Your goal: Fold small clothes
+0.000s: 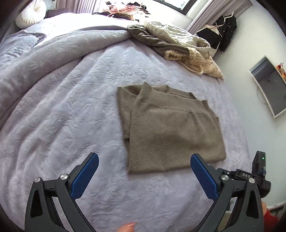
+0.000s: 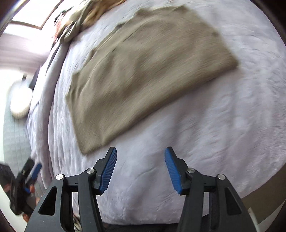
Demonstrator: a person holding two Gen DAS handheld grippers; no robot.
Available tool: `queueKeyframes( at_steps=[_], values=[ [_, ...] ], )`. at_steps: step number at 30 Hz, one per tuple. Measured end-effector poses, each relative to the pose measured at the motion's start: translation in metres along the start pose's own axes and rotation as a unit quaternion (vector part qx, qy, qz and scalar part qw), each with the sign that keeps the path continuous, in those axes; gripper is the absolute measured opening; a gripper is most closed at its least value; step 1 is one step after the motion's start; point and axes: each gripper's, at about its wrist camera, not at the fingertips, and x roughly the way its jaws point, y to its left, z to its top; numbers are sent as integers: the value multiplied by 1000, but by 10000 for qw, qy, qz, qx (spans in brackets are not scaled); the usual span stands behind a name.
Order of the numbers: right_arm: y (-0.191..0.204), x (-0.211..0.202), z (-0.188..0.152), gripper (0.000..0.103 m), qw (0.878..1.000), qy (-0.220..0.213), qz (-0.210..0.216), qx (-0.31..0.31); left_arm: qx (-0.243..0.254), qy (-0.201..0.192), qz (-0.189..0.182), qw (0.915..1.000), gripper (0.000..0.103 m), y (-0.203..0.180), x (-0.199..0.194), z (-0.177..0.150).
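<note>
A taupe fuzzy garment (image 1: 169, 128) lies folded flat on the lilac bedspread (image 1: 71, 107). My left gripper (image 1: 143, 161) hovers open above the garment's near edge, blue pads wide apart, nothing between them. In the right wrist view, which is motion-blurred, the same garment (image 2: 143, 71) lies ahead. My right gripper (image 2: 140, 155) stands open just off its near corner, over bare bedspread (image 2: 214, 133), holding nothing. The right gripper's body (image 1: 257, 176) shows at the lower right of the left wrist view, and the left gripper (image 2: 26, 176) at the lower left of the right wrist view.
A heap of other clothes (image 1: 178, 44), olive, quilted beige and cream knit, lies at the far side of the bed. A bunched lilac duvet (image 1: 35, 62) fills the left. A white round cushion (image 1: 31, 13) sits far left. The bed's edge (image 1: 246, 142) runs along the right.
</note>
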Motion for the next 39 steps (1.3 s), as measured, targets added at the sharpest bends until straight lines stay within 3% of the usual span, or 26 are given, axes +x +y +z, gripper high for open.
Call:
queueKeyframes(
  at_steps=[2, 5, 10, 11, 12, 13, 19, 25, 30, 32, 34, 39],
  values=[
    [-27, -9, 22, 60, 9987, -282, -3, 416, 13, 83, 102, 9999, 103, -5, 9, 6],
    [-66, -9, 53, 60, 9925, -524, 16, 1103, 108, 68, 540, 9985, 103, -12, 15, 7],
    [-111, 15, 85, 60, 9723, -571, 356, 2240, -88, 372, 621, 9973, 103, -12, 31, 5],
    [-114, 19, 89, 54, 9693, -543, 391, 2366, -145, 447, 635, 9969, 103, -11, 36, 4],
    [-116, 19, 92, 39, 9683, -581, 422, 2393, -207, 527, 641, 9963, 103, -10, 40, 4],
    [-117, 18, 94, 8, 9694, -619, 386, 2343, -263, 604, 667, 9956, 103, -9, 46, 4],
    [-114, 16, 96, 9, 9866, -446, -139, 1565, -406, 1057, 820, 9902, 103, -8, 80, 1],
    [-102, -1, 81, 17, 9919, -308, -571, 1094, -424, 1228, 939, 9871, 103, -12, 102, 1],
    [-70, -2, 54, 21, 9981, -69, -559, 229, -471, 1237, 1130, 9847, 103, -10, 112, 5],
    [-56, 6, 45, 34, 9989, 92, -454, 26, -537, 1287, 1153, 9835, 103, -7, 117, 5],
    [-41, 15, 36, 39, 9991, 257, -307, -130, -576, 1369, 1087, 9829, 103, -4, 122, 6],
    [-8, 38, 19, 39, 9964, 646, 0, -544, -699, 1488, 1256, 9784, 103, 5, 129, 5]
  ],
)
